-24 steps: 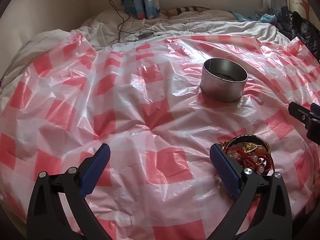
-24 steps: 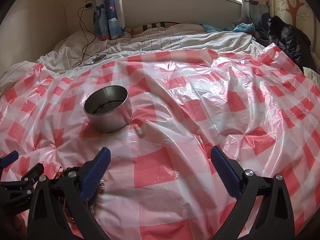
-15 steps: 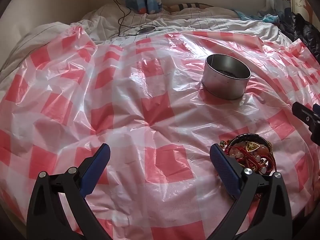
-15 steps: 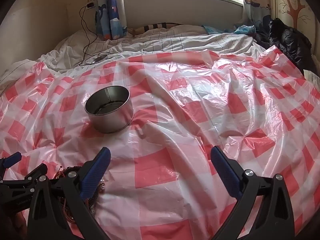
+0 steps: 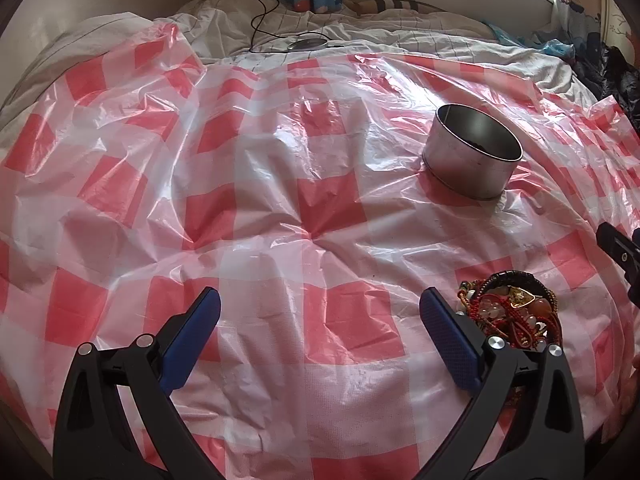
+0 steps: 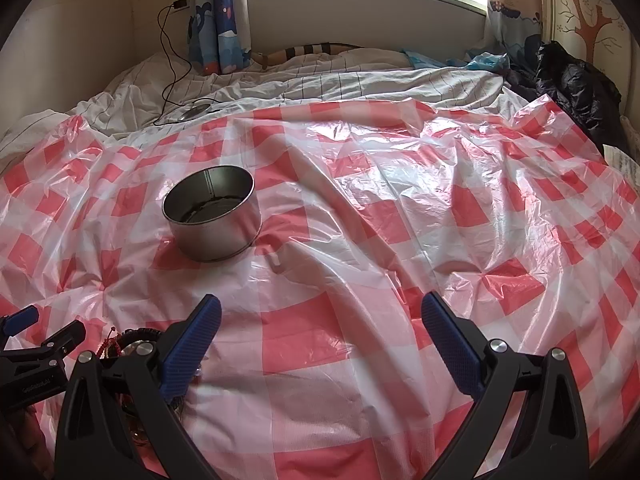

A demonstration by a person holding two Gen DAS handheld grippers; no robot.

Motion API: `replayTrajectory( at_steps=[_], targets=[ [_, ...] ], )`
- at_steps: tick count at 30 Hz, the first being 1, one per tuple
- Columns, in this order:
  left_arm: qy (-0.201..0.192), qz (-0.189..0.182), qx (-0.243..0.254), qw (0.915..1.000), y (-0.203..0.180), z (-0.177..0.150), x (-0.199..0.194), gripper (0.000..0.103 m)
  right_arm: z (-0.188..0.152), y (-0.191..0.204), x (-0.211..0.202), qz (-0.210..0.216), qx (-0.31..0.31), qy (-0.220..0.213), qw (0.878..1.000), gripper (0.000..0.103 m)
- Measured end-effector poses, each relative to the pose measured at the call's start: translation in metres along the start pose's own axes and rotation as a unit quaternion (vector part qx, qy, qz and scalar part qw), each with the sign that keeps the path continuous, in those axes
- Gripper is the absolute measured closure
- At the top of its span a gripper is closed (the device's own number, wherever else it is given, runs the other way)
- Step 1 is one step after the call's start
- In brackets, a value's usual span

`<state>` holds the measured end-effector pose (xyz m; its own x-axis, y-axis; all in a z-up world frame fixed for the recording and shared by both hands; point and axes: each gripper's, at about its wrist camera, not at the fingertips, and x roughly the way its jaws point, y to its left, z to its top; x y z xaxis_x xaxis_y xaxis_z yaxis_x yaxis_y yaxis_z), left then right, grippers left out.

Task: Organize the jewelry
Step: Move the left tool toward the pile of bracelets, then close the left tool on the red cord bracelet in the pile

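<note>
A tangled pile of jewelry, red cords, beads and dark bangles, lies on the red-and-white checked plastic sheet. It sits just right of my left gripper, which is open with nothing between its blue pads. A round metal tin stands upright further back, something dark at its bottom. In the right wrist view my right gripper is open over bare sheet. The tin is ahead to its left, and the jewelry is mostly hidden behind its left finger.
The sheet covers a soft, rumpled bed with white bedding beyond it. A black cable with a round device lies at the far edge. Dark clothing is heaped at the right. The left gripper's tip shows at the right view's left edge.
The left gripper's view has shifted slightly, so the tin and the jewelry sit a little further right in it. The right view is nearly the same. Both jaws stay wide.
</note>
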<state>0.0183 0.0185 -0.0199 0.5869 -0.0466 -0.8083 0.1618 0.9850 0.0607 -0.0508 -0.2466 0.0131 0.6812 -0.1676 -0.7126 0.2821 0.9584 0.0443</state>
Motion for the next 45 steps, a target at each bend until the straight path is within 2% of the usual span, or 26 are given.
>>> replayTrajectory(
  at_steps=[10, 20, 29, 34, 39, 45],
  targets=[
    [0.009, 0.000, -0.010, 0.9999, 0.006, -0.001, 0.005, 0.007, -0.001, -0.002, 0.002, 0.006, 0.002, 0.005, 1.000, 0.007],
    [0.012, -0.014, 0.010, 0.9998, -0.004, -0.003, 0.007, 0.007, -0.002, 0.004, 0.001, 0.018, -0.009, 0.006, 1.000, 0.007],
    [-0.004, -0.088, 0.028, 0.9957, -0.018, -0.002, -0.005, 0.007, -0.004, 0.015, -0.008, 0.035, -0.028, -0.003, 0.999, 0.007],
    [-0.010, -0.163, 0.049, 0.9853, -0.033, -0.005, -0.013, 0.007, -0.002, 0.005, -0.009, 0.046, -0.011, 0.000, 0.999, 0.007],
    [-0.024, -0.218, 0.062, 0.9738, -0.041, -0.009, -0.017, 0.008, 0.000, -0.015, -0.005, 0.070, 0.036, 0.008, 0.997, 0.007],
    [-0.003, -0.263, 0.063, 0.9627, -0.045, -0.013, -0.010, 0.026, 0.002, -0.032, -0.001, 0.094, 0.076, 0.022, 0.992, 0.007]
  ],
)
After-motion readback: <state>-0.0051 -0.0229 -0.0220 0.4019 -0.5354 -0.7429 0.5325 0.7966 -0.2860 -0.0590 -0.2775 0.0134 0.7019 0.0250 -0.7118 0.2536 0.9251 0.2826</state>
